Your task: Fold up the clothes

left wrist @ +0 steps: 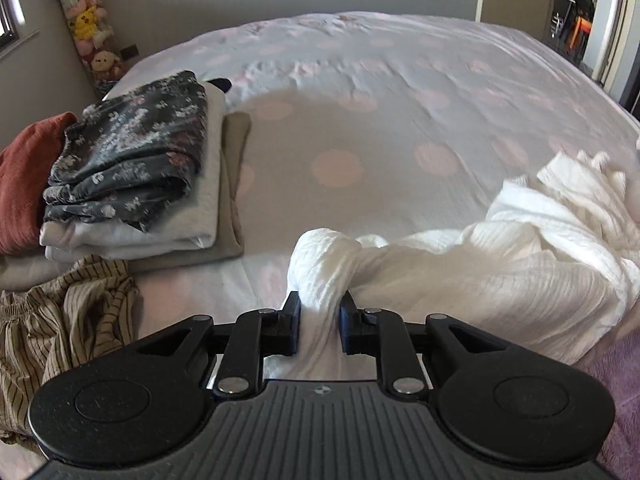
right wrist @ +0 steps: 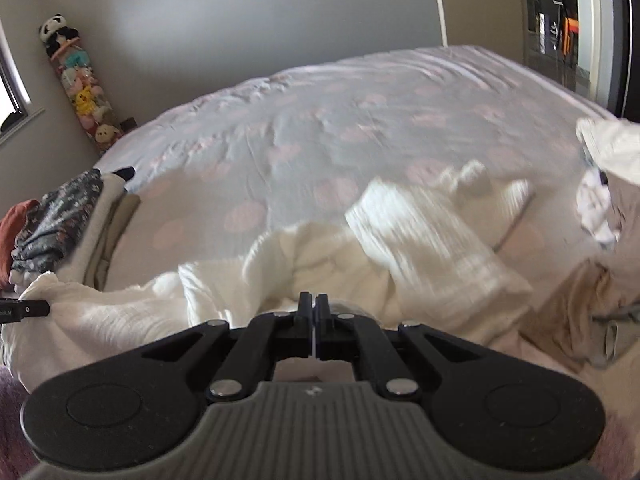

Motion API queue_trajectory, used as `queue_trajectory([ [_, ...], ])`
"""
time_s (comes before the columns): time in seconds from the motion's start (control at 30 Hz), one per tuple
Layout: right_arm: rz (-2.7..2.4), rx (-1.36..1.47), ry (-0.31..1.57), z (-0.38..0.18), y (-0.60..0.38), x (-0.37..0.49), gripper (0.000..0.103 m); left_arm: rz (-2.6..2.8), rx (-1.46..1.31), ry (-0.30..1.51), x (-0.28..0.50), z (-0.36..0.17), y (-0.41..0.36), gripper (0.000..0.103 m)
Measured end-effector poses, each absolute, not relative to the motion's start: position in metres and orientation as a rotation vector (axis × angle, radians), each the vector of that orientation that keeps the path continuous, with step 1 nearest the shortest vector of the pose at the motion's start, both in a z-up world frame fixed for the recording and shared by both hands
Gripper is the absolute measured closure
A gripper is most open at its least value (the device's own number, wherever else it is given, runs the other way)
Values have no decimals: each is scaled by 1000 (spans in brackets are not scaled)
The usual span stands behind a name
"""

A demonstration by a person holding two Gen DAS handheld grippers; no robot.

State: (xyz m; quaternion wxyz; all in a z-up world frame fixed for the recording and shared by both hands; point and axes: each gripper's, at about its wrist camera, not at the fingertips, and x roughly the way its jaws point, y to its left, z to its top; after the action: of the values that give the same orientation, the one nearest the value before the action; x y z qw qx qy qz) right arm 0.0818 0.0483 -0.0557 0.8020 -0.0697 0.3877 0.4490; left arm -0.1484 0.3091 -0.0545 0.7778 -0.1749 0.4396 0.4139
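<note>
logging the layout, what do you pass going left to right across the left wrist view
rust-red garment → dark floral garment on the folded stack → bare polka-dot bedspread → white garment, its near end pinched in the left hand-held gripper

1. No word, brand or number can be read in either view.
2. The left gripper's finger (right wrist: 24, 310), at the near left edge of the right wrist view, carries small pale lettering, too small and cut off to make out.
</note>
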Motion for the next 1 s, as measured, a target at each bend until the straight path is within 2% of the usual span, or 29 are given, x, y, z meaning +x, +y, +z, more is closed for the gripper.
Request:
queue_trajectory([
  [0.07,946,-159,871,-70,34,80,101,883,-352,949,-146,-57,302,81],
  [0.17,956,-151,876,-78,19,77,92,863,-328,924,-145,-49,296,54],
  [0.2,964,-146,868,-77,17,75,83,857,-327,913,-145,-47,297,50],
  [0.23,973,-141,859,-76,16,72,76,851,-327,914,-144,-44,299,50],
  [0.27,992,-139,845,-75,16,69,63,848,-327,921,-143,-44,301,50],
  [0.37,1068,-150,812,-67,28,57,60,872,-311,960,-139,-46,310,50],
  [0.5,1116,-213,808,-69,60,52,49,891,-333,1005,-144,-54,323,50],
  [0.67,1145,-308,818,-78,103,51,45,890,-394,1099,-147,-74,340,50],
  [0.73,1156,-346,821,-82,121,50,46,889,-463,1142,-149,-83,349,50],
  [0.77,1162,-365,823,-84,129,50,59,885,-484,1137,-153,-84,350,50],
  [0.8,1167,-384,825,-86,138,50,101,880,-504,1131,-156,-85,352,50],
  [0.83,1172,-403,826,-87,147,50,96,882,-510,1116,-159,-83,353,50],
  [0.87,1152,-389,809,-84,145,57,99,885,-515,1101,-163,-81,353,50],
  [1.0,1059,-320,734,-67,135,91,100,886,-529,1057,-166,-72,356,50],
])
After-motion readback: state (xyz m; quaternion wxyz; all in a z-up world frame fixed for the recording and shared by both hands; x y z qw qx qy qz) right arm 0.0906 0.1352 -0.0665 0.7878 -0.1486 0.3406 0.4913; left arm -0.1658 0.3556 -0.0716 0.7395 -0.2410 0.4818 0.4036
